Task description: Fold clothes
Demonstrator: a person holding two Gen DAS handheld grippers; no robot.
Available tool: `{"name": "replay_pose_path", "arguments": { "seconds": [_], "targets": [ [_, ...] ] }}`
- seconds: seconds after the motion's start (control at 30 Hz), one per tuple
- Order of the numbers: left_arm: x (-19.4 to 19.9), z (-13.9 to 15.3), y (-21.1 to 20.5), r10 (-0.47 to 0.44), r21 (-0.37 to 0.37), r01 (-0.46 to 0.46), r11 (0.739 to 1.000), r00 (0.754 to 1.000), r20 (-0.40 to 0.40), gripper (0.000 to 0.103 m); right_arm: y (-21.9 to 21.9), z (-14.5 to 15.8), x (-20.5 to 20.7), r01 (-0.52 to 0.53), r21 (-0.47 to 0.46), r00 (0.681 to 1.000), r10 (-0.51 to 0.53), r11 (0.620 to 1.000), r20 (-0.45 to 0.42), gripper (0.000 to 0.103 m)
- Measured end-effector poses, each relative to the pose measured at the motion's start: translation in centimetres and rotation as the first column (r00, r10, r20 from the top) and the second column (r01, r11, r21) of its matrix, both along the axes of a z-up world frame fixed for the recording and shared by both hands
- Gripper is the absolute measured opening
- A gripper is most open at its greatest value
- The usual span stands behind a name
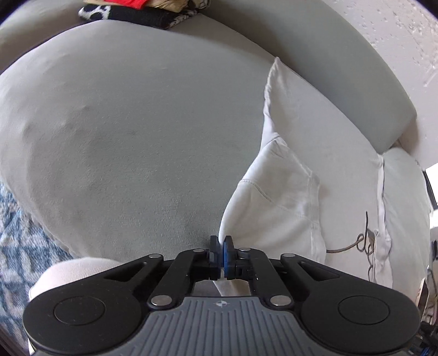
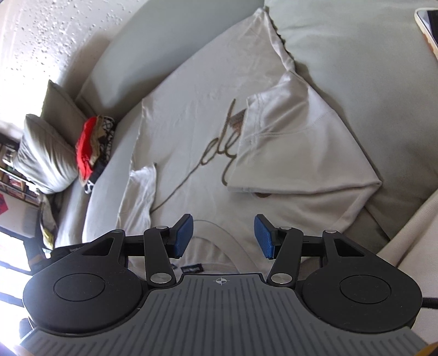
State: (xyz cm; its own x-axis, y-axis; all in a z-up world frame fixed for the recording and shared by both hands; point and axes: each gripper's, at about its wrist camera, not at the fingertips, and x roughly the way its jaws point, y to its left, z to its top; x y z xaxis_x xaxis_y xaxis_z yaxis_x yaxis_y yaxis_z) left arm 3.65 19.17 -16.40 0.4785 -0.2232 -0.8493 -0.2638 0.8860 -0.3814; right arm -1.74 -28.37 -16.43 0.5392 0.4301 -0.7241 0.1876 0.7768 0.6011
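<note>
A white T-shirt with brown script lettering lies spread on the grey sofa seat. Its right side is folded inward over the print, forming a flap. My right gripper hovers open just above the collar area, blue pads apart with nothing between them. In the left wrist view the same shirt lies to the right. My left gripper is shut on a pinch of its white sleeve edge, and fabric shows between the pads.
A stack of folded clothes, red and black-and-white, sits at the sofa's far end beside a grey cushion. A phone lies on the seat. A blue patterned rug lies below the sofa edge.
</note>
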Motion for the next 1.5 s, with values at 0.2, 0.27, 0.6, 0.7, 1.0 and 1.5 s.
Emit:
{"name": "replay_pose_path", "arguments": {
  "seconds": [0.2,0.27,0.6,0.7,1.0,1.5],
  "targets": [
    [-0.9,2.0,-0.9,0.004,0.153,-0.003,0.988,1.0,-0.006,0.021,-2.1,0.3,-1.9,0.066,-0.049,0.998,-0.066,0.997,0.006,0.056],
    [-1.8,3.2,-1.6,0.027,0.276,-0.028,0.961,1.0,0.008,0.027,-2.4,0.3,-2.0,0.098,-0.104,0.995,-0.097,0.99,0.012,0.049],
    [-2.1,4.4,-9.9,-0.227,0.371,0.174,0.912,0.968,0.106,0.031,-0.6,0.1,1.3,0.097,-0.452,0.992,-0.048,0.887,0.119,0.023],
    [-1.3,2.5,-13.3,-0.321,0.4,0.253,0.881,0.94,0.112,0.031,0.0,-1.5,3.0,0.044,-0.557,0.999,-0.028,0.83,0.038,0.022],
    [-3.1,0.0,-13.2,-0.354,0.412,0.35,0.841,0.933,-0.07,0.032,-2.0,-2.5,0.7,0.005,-0.582,0.982,-0.114,0.813,-0.151,0.013],
    [-5.0,-0.8,-16.5,-0.504,0.402,0.473,0.784,0.863,-0.032,0.031,5.1,-2.0,-1.6,-0.17,-0.442,0.978,0.205,0.881,0.033,0.025]
  ]
}}
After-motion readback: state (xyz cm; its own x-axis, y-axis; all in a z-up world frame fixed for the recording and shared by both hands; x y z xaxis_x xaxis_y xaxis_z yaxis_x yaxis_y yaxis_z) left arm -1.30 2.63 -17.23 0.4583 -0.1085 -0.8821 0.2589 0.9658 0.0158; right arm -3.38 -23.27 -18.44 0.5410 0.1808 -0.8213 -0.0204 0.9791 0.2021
